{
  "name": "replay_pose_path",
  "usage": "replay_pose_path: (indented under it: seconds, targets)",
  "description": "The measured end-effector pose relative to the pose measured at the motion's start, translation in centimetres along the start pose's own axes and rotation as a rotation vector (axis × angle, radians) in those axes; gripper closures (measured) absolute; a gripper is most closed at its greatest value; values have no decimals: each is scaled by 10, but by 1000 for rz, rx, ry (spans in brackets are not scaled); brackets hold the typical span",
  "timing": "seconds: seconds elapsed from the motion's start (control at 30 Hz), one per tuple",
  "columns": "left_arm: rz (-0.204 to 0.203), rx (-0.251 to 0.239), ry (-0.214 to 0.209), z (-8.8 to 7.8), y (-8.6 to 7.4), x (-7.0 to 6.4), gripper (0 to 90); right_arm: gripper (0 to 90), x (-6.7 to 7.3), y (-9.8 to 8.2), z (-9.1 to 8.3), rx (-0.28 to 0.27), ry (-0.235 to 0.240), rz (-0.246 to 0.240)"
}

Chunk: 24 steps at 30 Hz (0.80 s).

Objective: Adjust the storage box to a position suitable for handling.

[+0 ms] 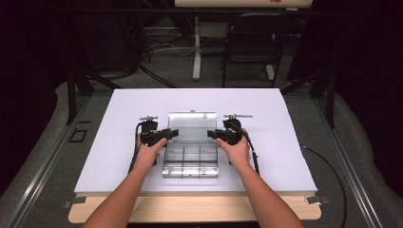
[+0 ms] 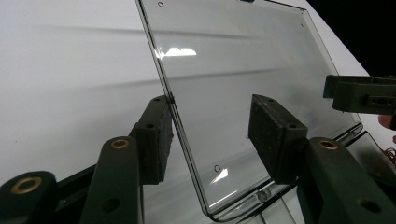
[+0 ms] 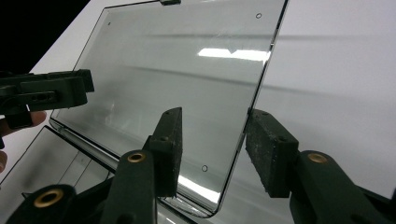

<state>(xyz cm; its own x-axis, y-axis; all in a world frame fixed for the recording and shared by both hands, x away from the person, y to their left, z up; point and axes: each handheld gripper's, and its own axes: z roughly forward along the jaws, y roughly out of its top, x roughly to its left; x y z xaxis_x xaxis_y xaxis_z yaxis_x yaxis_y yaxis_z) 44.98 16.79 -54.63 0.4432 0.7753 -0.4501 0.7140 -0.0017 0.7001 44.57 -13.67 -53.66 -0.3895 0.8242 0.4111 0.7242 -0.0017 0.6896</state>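
Observation:
A clear plastic box (image 1: 190, 161) with several compartments lies at the middle of the white table top (image 1: 109, 142). Its lid (image 1: 192, 124) is swung up and back from the rear hinge. My left gripper (image 1: 172, 134) sits at the lid's left edge, my right gripper (image 1: 212, 135) at its right edge. In the left gripper view the jaws (image 2: 212, 112) stand wide, astride the lid's edge (image 2: 163, 70), not pinching it. In the right gripper view the right gripper (image 3: 215, 116) likewise straddles the lid's other edge (image 3: 266, 60) with a wide gap. Each view shows the opposite gripper (image 2: 364, 93) (image 3: 46, 91) farther off.
The white top rests on a wooden board (image 1: 190, 209) at the near side. Behind the table stand a black chair (image 1: 252, 42) and a white table leg (image 1: 196, 47), with cables on the floor. A cable (image 1: 328, 166) trails off the right side.

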Motion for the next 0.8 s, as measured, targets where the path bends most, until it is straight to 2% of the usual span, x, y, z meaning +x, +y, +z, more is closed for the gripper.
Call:
replay_pose_path:
  seconds: [0.8]
  targets:
    - [-28,7,-13,2,-1,3,499,557,-1,-1,1,7,2,25]
